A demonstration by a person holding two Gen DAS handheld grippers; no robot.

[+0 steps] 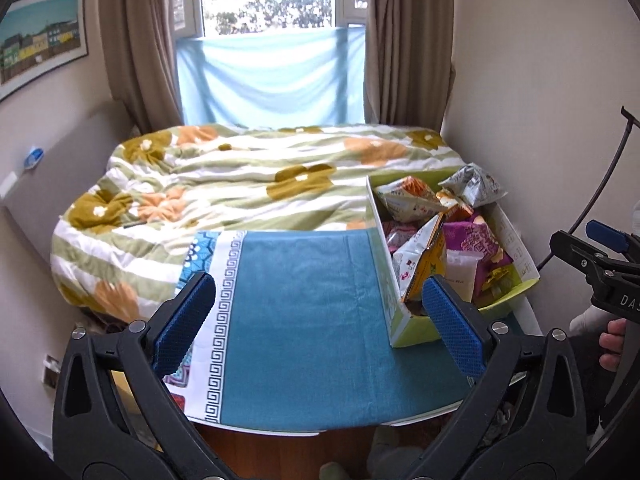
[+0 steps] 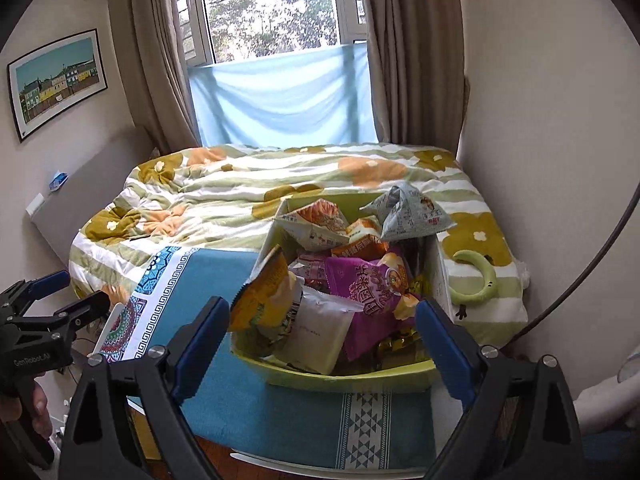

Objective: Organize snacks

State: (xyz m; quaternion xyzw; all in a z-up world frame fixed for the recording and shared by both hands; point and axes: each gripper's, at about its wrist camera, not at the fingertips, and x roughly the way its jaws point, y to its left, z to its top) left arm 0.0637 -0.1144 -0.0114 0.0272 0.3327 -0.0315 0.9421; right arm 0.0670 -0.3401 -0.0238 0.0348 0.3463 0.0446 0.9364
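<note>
We find the snacks heaped in the lime-green open cardboard box (image 2: pixel 348 378), which stands on the teal cloth-covered surface (image 1: pixel 304 320) at its right side, against the bed with the flowered green-and-white quilt (image 1: pixel 240 176); the rest of the cloth lies bare. The left hand-held gripper (image 1: pixel 316 320) hangs over that bare cloth, jaws spread and holding nothing; the right hand-held gripper (image 2: pixel 322 350) hovers before the box, jaws likewise spread and empty. This arrangement fits either packets all gathered in, or a jumble waiting to be sorted out; we cannot tell which. For any grasp here, we advise pinching one packet by a free edge, such as the purple foil crisp bag (image 2: pixel 368 292) or the white flat pouch (image 2: pixel 320 330); close gently, since crisps crush; steady the box wall with the other jaws, as a light box may slide on cloth.
</note>
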